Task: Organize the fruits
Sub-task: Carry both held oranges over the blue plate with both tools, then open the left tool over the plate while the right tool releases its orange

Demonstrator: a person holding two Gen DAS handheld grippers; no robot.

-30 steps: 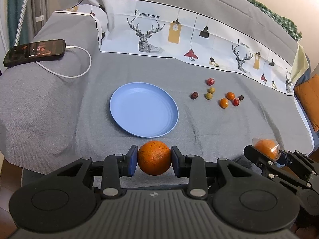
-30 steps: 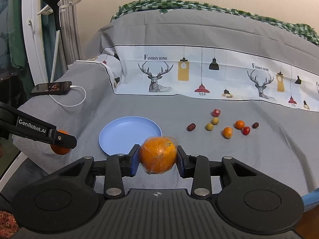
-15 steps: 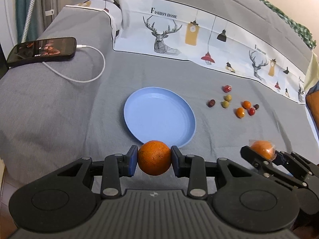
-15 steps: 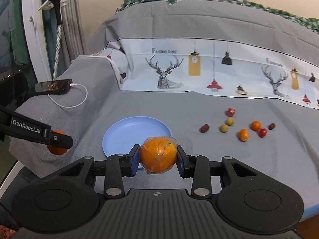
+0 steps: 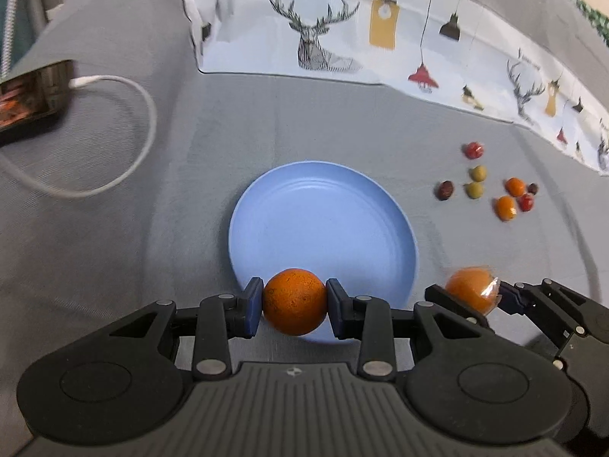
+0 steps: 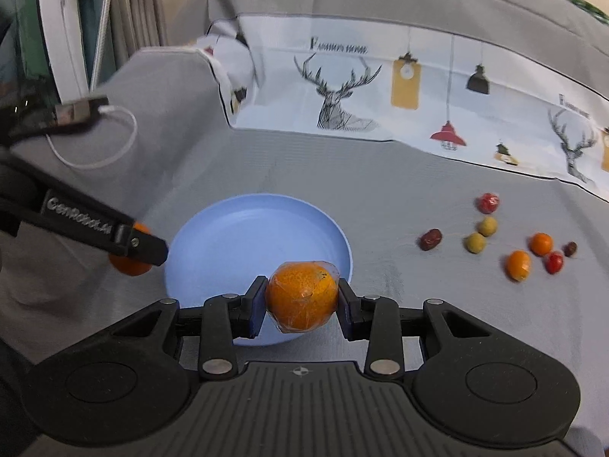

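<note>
My left gripper [image 5: 294, 306] is shut on a bare orange [image 5: 294, 301], held over the near rim of the blue plate [image 5: 323, 217]. My right gripper [image 6: 301, 297] is shut on a plastic-wrapped orange [image 6: 302, 295], held over the plate's [image 6: 247, 236] near right rim. Each gripper shows in the other's view: the right one with its wrapped orange [image 5: 470, 289], the left one with its orange [image 6: 129, 262]. Several small fruits [image 5: 506, 207] [image 6: 517, 264] lie on the grey cloth to the right of the plate.
A phone [image 5: 26, 95] with a white charging cable [image 5: 125, 133] lies at the far left. A white printed cloth with deer [image 5: 380, 34] runs along the back. A white frame and curtain [image 6: 64, 30] stand at the left.
Both grippers have moved forward with their oranges, from short of the plate to over its near rim. The plate and small fruits look closer and larger.
</note>
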